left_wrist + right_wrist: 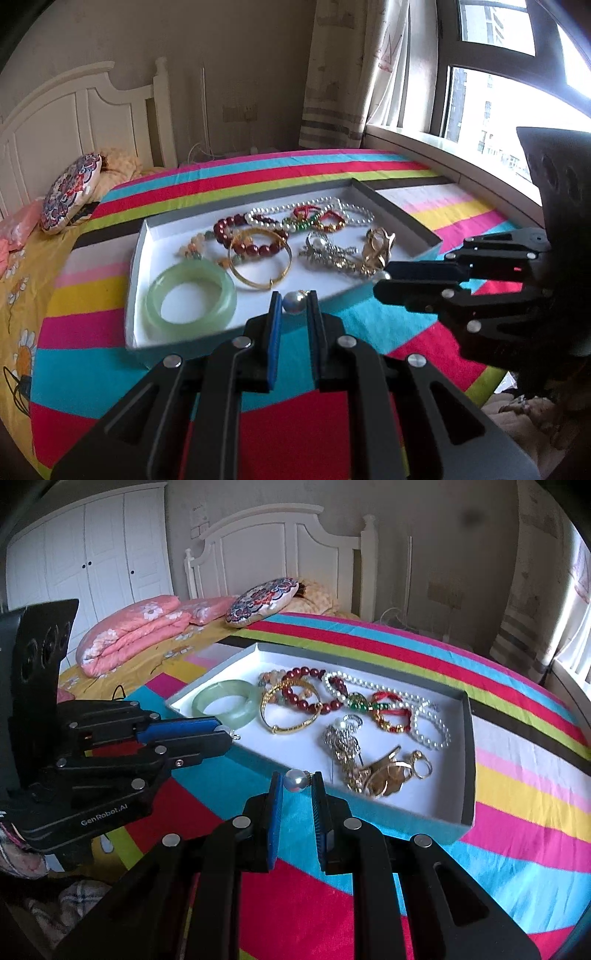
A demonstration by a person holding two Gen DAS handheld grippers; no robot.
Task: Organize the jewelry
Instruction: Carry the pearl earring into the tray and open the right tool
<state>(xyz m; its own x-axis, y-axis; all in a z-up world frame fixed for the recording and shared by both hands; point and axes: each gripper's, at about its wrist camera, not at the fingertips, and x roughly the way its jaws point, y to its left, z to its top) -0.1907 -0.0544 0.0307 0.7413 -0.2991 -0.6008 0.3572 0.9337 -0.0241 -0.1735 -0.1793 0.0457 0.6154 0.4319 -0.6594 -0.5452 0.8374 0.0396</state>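
A shallow white tray [138, 266] [467, 753] lies on the striped bedspread and holds jewelry: a green jade bangle [190, 301] [227, 701], a gold bangle [260, 262] [291, 712], dark red bead bracelets [255, 236] [314, 692], white pearl strands [343, 210] [424, 716], a silver chain heap [328, 253] [341, 734] and gold pieces [376, 247] [388, 775]. My left gripper [293, 302] [227, 734] is shut on a pearl earring [294, 302] over the tray's near edge. My right gripper [297, 781] [380, 278] is shut on a second pearl earring [295, 780] [384, 275].
A striped bedspread [332, 406] [517, 812] covers the bed. A patterned round cushion [70, 192] [262, 602] and a pink folded quilt [133, 635] lie near the white headboard [277, 546]. A window sill [461, 158] runs along the right.
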